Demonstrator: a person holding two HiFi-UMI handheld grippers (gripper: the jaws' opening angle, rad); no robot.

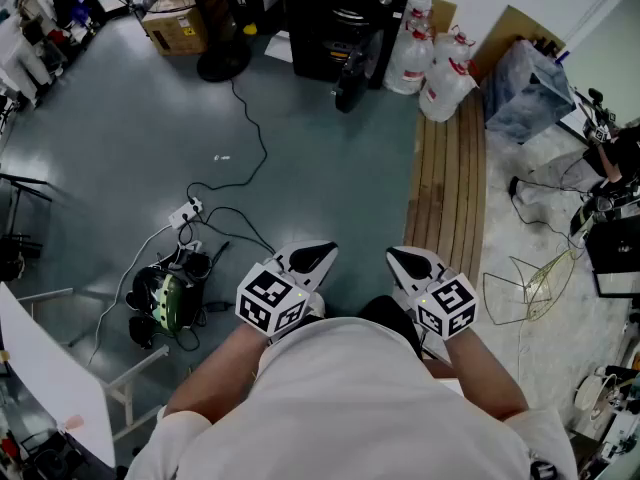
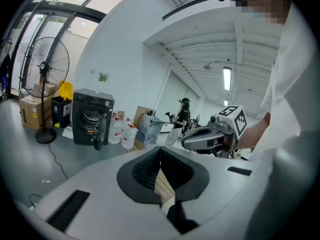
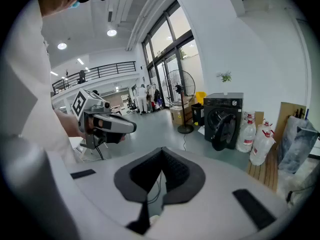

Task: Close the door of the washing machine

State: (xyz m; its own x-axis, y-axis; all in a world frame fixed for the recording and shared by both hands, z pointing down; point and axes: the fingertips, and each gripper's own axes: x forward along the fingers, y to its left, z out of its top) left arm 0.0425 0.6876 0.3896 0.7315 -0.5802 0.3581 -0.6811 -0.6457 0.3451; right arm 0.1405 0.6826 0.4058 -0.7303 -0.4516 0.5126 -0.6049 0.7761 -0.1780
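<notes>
Holding the left gripper [image 1: 318, 253] and the right gripper [image 1: 403, 258] side by side just in front of my white shirt [image 1: 350, 398], I am looking steeply down at a grey floor [image 1: 130, 138]. Both grippers are pointing forward and a little downward, toward the top of the head view. The left gripper's jaws are pressing together at their tips with nothing between them. The right gripper's jaws are sitting closed the same way, also empty. Neither gripper is touching anything.

The washing machine [image 1: 335, 18] is standing well ahead of both grippers, across a stretch of floor, at the top centre of the head view. It is a dark front-loader, and its door [image 1: 355, 73] is hanging open, swung out from the front toward me. In the left gripper view the machine is showing to the left of the jaws, and in the right gripper view to the right of them, so it is lying roughly between the two lines of aim.

Clear water bottles [image 1: 430, 63] are standing just beside the machine on its right, at the far end of a strip of wooden boards [image 1: 450, 178]. A fan's round base [image 1: 222, 63] is sitting near the machine's left, and a black cable [image 1: 255, 138] is trailing across the floor toward me.
</notes>
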